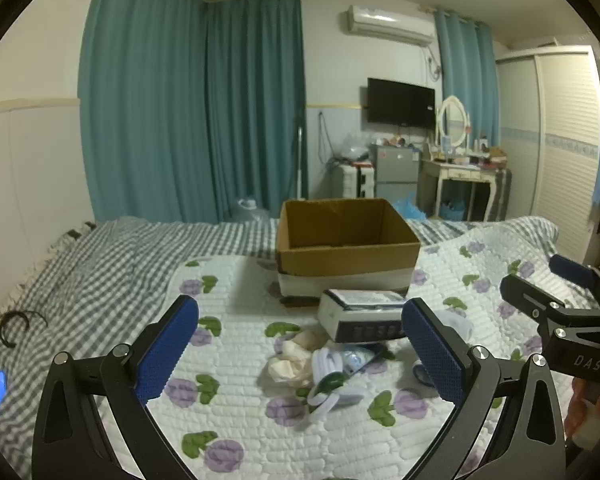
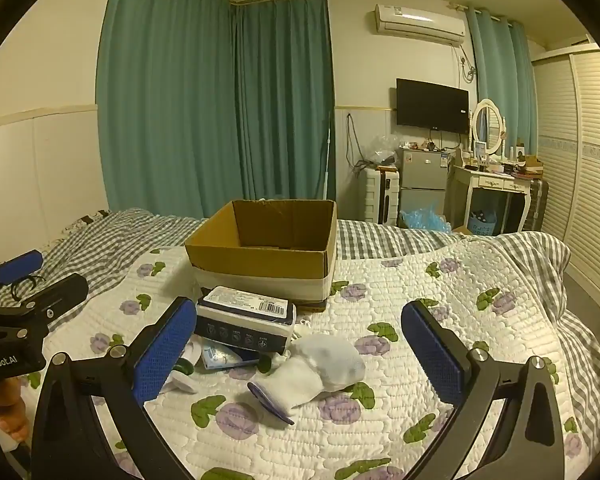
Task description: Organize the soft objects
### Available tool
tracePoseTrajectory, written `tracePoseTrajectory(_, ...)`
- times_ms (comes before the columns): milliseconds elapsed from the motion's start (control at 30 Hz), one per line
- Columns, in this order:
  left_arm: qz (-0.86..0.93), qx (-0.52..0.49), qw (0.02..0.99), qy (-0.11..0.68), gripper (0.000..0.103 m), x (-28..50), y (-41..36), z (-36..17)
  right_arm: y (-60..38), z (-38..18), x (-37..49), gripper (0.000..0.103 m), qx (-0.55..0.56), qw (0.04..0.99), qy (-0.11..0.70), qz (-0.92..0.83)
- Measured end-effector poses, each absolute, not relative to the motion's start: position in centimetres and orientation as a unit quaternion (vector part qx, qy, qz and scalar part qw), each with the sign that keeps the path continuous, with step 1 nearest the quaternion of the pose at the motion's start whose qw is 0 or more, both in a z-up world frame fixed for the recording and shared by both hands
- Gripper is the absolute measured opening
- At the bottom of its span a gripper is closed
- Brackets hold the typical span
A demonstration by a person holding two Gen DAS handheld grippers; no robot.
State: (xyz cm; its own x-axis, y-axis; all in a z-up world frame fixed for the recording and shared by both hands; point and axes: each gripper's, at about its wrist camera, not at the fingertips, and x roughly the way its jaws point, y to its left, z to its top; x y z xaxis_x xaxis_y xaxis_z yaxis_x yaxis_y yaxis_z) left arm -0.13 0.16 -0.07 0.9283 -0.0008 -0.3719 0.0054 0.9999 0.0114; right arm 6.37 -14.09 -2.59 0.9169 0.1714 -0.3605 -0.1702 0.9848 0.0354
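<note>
From your left wrist view, your left gripper [image 1: 300, 344] hangs over the quilt [image 1: 240, 432] with its fingers [image 1: 168, 344] spread wide and nothing between them. Ahead of them lies a small heap: a crumpled cream cloth [image 1: 290, 360], a white rolled piece [image 1: 328, 362] and a packet under the wrapped pack [image 1: 360, 314] that leans in front of the cardboard box [image 1: 346, 246]. The box looks empty from here, so you seem to be at the start, lining up a first pick. Your right gripper [image 1: 540, 284] sits off to the side, also released.

From your right wrist view, the right gripper [image 2: 300, 344] is open and empty, aimed at the white sock [image 2: 316, 372] lying on the quilt just this side of the pack [image 2: 246, 318]. The sock is near the box [image 2: 268, 246], not touching it. Your next move likely calls for lowering onto the sock's bulky middle, clenching enough to gather fabric and not the quilt, then lifting over the box's near wall.
</note>
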Motion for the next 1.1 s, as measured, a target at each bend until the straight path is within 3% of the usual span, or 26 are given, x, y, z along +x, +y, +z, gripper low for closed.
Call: tracePoseTrajectory(1100,-0.004,0.014,0.980,0.201,0.103,0.16,0.01,-0.47,-14.30,-2.86,6.61,0.103,0.001,0.977,0.192,0.088)
